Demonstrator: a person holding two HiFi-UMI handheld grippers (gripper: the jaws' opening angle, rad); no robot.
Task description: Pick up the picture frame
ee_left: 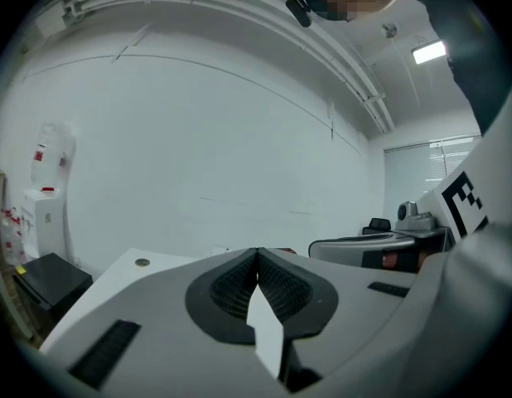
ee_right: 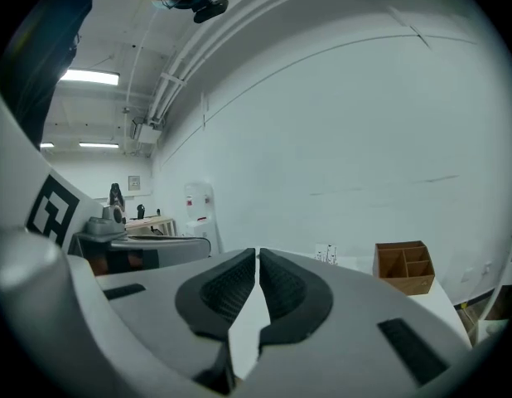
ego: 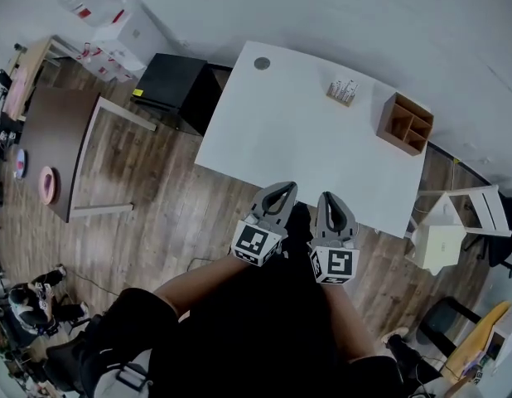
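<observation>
The picture frame [ego: 343, 91] is a small white-fronted frame standing at the far side of the white table [ego: 281, 131]; it also shows small in the right gripper view as the frame [ee_right: 325, 254]. Both grippers hover side by side over the table's near edge, well short of the frame. My left gripper [ego: 282, 191] is shut with nothing between its jaws, and its own view shows the left gripper [ee_left: 257, 252] with pads together. My right gripper [ego: 330, 197] is likewise shut and empty, seen again as the right gripper [ee_right: 257, 251].
A brown wooden organizer [ego: 405, 123] with compartments stands at the table's far right corner, to the right of the frame. A round grey grommet [ego: 262, 63] sits at the far left. A black cabinet [ego: 169, 85] stands left of the table, a white stool [ego: 455, 222] to the right.
</observation>
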